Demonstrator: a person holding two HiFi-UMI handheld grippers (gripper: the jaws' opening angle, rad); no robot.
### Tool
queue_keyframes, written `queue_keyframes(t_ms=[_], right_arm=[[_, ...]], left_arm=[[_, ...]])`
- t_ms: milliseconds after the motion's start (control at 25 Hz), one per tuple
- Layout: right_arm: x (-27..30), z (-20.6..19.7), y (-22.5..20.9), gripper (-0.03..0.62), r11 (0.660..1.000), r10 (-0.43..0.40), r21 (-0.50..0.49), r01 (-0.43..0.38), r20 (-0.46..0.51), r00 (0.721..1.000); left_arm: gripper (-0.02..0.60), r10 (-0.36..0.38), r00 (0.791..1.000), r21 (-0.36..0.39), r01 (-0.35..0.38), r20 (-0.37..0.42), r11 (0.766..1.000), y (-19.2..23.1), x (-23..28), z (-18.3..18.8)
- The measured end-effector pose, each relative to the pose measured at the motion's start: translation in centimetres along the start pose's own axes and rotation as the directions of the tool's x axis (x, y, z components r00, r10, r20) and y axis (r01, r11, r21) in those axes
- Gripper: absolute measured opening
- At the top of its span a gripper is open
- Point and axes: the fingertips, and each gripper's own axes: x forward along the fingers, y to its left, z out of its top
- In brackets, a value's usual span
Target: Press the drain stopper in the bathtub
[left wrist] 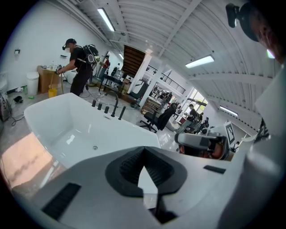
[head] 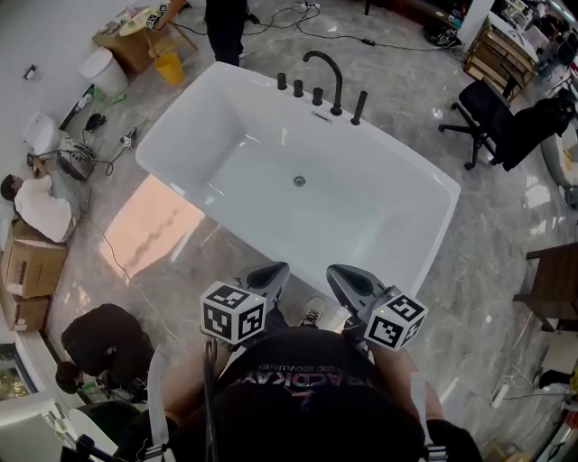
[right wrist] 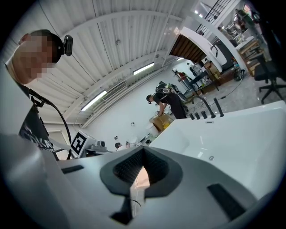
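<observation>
A white freestanding bathtub [head: 194, 108] fills the middle of the head view, with a small round chrome drain stopper [head: 299, 180] in its floor. The stopper also shows in the left gripper view [left wrist: 94, 147] and the right gripper view [right wrist: 211, 158]. A black faucet [head: 332, 77] with several knobs stands on the far rim. My left gripper [head: 275, 272] and right gripper [head: 338, 274] hover side by side in front of the tub's near rim, well short of the stopper. Both are shut with nothing held; in their own views the left gripper [left wrist: 145, 174] and right gripper [right wrist: 142, 172] show their pads meeting.
A standing person [head: 226, 25] works behind the tub beside a yellow bucket [head: 168, 68] and cardboard boxes [head: 135, 43]. Two people crouch on the floor at left [head: 41, 206] [head: 101, 341]. A black office chair [head: 483, 113] and a wooden chair [head: 553, 284] stand at right. Cables lie across the floor.
</observation>
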Motion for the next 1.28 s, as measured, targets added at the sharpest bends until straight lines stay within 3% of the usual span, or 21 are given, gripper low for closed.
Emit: queue_keyframes(t_ms=[720,1280], right_arm=[[0.5,-0.4,1.2,0.012,1.000,0.006,0.022,-0.006,0.001,1.000],[5.6,0.9,2.6,0.012,0.996,-0.087,0.041,0.085,0.053,0.995]], left_arm=[[0.003,0.013,1.000,-0.018,-0.013,0.008,1.000,0.5,-1.8,-0.2],[0.003,-0.060,0.998,-0.009,0.059,-0.012,0.998,5.8,-3.9,2.4]])
